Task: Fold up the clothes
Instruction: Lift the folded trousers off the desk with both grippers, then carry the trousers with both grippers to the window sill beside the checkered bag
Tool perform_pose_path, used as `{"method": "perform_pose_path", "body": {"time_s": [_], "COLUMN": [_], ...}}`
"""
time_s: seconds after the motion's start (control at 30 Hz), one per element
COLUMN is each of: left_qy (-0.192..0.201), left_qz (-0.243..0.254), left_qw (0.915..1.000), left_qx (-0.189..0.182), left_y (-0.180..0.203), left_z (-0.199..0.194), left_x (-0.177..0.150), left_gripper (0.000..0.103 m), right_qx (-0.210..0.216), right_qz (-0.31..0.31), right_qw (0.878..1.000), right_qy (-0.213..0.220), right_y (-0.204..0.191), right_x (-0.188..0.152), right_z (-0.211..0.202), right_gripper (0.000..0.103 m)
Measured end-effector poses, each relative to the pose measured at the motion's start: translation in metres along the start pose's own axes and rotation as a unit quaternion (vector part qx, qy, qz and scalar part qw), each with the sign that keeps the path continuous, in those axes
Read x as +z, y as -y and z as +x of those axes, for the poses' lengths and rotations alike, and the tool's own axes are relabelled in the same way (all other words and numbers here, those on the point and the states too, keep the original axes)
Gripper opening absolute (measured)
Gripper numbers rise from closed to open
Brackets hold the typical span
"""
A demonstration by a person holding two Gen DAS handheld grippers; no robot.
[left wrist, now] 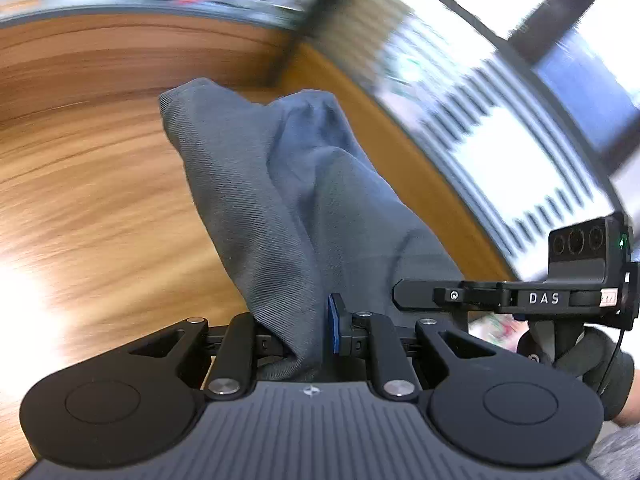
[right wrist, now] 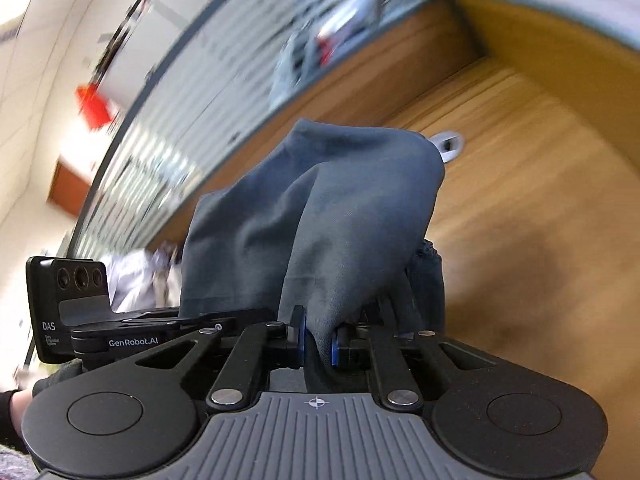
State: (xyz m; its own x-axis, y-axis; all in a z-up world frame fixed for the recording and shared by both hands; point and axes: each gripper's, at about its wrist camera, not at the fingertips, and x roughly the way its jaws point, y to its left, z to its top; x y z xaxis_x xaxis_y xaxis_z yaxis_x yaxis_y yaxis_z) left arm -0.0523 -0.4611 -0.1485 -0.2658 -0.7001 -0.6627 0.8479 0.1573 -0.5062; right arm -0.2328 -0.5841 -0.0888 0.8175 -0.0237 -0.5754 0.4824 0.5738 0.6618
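In the left wrist view, the wooden table (left wrist: 92,160) fills the left side, from 9 o'clock up to 11 o'clock, and it looks smeared and blurry; in the middle, the grey cloth (left wrist: 288,200) stands up in a tall bunch from 6 o'clock toward 12 o'clock; the left gripper (left wrist: 308,332) sits at 6 o'clock, and its two tongs are squeezed together on the bottom of the cloth; one blue pad (left wrist: 332,328) shows pressed against the fabric, and the other pad is hidden under the cloth; at 3 o'clock there are bright windows (left wrist: 500,140), all blurry; at 4 o'clock the other gripper shows from the side, held by a gloved hand (left wrist: 600,368).

In the right wrist view, at 8 o'clock the other gripper shows from the side; behind it lies something pale and blurry, and I cannot tell what it is; at 10 o'clock a red blur (right wrist: 94,106) hangs on the wall; in the middle the grey cloth (right wrist: 320,208) is lifted in a folded heap; the right gripper (right wrist: 318,342) at 6 o'clock has its tongs clamped on a pinch of the cloth, with blue pads (right wrist: 335,346) on both sides; the wooden table (right wrist: 540,220) fills 3 o'clock, with a small grey thing (right wrist: 450,144) on it just past the cloth.
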Motion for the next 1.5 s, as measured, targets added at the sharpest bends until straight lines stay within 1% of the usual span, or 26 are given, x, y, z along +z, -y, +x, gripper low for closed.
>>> {"method": "perform_pose_path", "body": {"time_s": [0.07, 0.17, 0.27, 0.33, 0.43, 0.47, 0.53, 0.63, 0.77, 0.83, 0.9, 0.97, 1.03, 1.07, 1.13, 1.2, 1.3, 1.37, 1.43, 1.47, 1.5], "left_qy": [-0.017, -0.049, -0.084, -0.109, -0.145, -0.159, -0.179, -0.208, -0.243, -0.258, -0.27, -0.28, -0.287, -0.291, -0.301, -0.309, -0.313, -0.309, -0.303, -0.3, -0.295], "left_qz": [0.039, 0.096, 0.149, 0.178, 0.216, 0.231, 0.258, 0.29, 0.312, 0.325, 0.339, 0.35, 0.36, 0.362, 0.358, 0.345, 0.325, 0.313, 0.306, 0.307, 0.313], "left_qw": [0.9988, 0.9922, 0.9796, 0.9681, 0.949, 0.9413, 0.9268, 0.9063, 0.8849, 0.8742, 0.8656, 0.8596, 0.8554, 0.8547, 0.8564, 0.8612, 0.8707, 0.8769, 0.8814, 0.8814, 0.8811], "left_qx": [-0.024, -0.062, -0.105, -0.138, -0.177, -0.189, -0.206, -0.226, -0.246, -0.251, -0.251, -0.245, -0.237, -0.232, -0.22, -0.209, -0.196, -0.194, -0.194, -0.196, -0.197], "left_y": [0.024, 0.062, 0.102, 0.129, 0.167, 0.182, 0.206, 0.247, 0.299, 0.323, 0.347, 0.366, 0.382, 0.389, 0.4, 0.406, 0.413, 0.419, 0.427, 0.432, 0.438], "left_z": [0.005, 0.018, 0.037, 0.05, 0.078, 0.088, 0.106, 0.14, 0.187, 0.213, 0.24, 0.266, 0.297, 0.313, 0.344, 0.372, 0.401, 0.419, 0.436, 0.444, 0.449], "left_x": [-0.002, -0.007, -0.018, -0.035, -0.054, -0.063, -0.08, -0.103, -0.127, -0.137, -0.145, -0.157, -0.165, -0.167, -0.17, -0.168, -0.163, -0.157, -0.151, -0.148, -0.147], "left_gripper": [0.018, 0.018, 0.018, 0.018, 0.018, 0.018, 0.018, 0.018, 0.018, 0.018, 0.018, 0.018, 0.018, 0.018, 0.018, 0.018, 0.018, 0.018, 0.016, 0.016, 0.016], "right_qx": [-0.021, -0.058, -0.099, -0.126, -0.164, -0.178, -0.201, -0.23, -0.26, -0.273, -0.283, -0.291, -0.297, -0.301, -0.307, -0.314, -0.324, -0.336, -0.348, -0.355, -0.365], "right_qz": [0.031, 0.068, 0.107, 0.136, 0.184, 0.201, 0.227, 0.268, 0.316, 0.335, 0.353, 0.375, 0.394, 0.403, 0.418, 0.433, 0.446, 0.447, 0.431, 0.422, 0.413], "right_qw": [0.999, 0.992, 0.979, 0.967, 0.943, 0.934, 0.917, 0.889, 0.851, 0.835, 0.818, 0.801, 0.787, 0.781, 0.77, 0.76, 0.744, 0.734, 0.734, 0.734, 0.736], "right_qy": [0.037, 0.091, 0.143, 0.176, 0.222, 0.236, 0.257, 0.29, 0.328, 0.342, 0.354, 0.364, 0.37, 0.371, 0.371, 0.37, 0.377, 0.385, 0.393, 0.396, 0.392], "right_y": [-0.002, -0.009, -0.011, -0.01, -0.006, -0.004, -0.001, 0.008, 0.029, 0.046, 0.065, 0.088, 0.114, 0.13, 0.155, 0.182, 0.209, 0.227, 0.236, 0.24, 0.243], "right_x": [-0.022, -0.06, -0.103, -0.134, -0.18, -0.196, -0.222, -0.259, -0.293, -0.303, -0.313, -0.324, -0.33, -0.332, -0.329, -0.324, -0.313, -0.302, -0.29, -0.283, -0.274], "right_z": [-0.032, -0.076, -0.118, -0.142, -0.179, -0.193, -0.209, -0.234, -0.261, -0.274, -0.286, -0.296, -0.3, -0.307, -0.308, -0.308, -0.307, -0.308, -0.311, -0.312, -0.313], "right_gripper": [0.013, 0.013, 0.013, 0.013, 0.013, 0.013, 0.013, 0.013, 0.013, 0.013, 0.013, 0.013, 0.013, 0.013, 0.013, 0.013, 0.014, 0.013, 0.013, 0.012, 0.012]}}
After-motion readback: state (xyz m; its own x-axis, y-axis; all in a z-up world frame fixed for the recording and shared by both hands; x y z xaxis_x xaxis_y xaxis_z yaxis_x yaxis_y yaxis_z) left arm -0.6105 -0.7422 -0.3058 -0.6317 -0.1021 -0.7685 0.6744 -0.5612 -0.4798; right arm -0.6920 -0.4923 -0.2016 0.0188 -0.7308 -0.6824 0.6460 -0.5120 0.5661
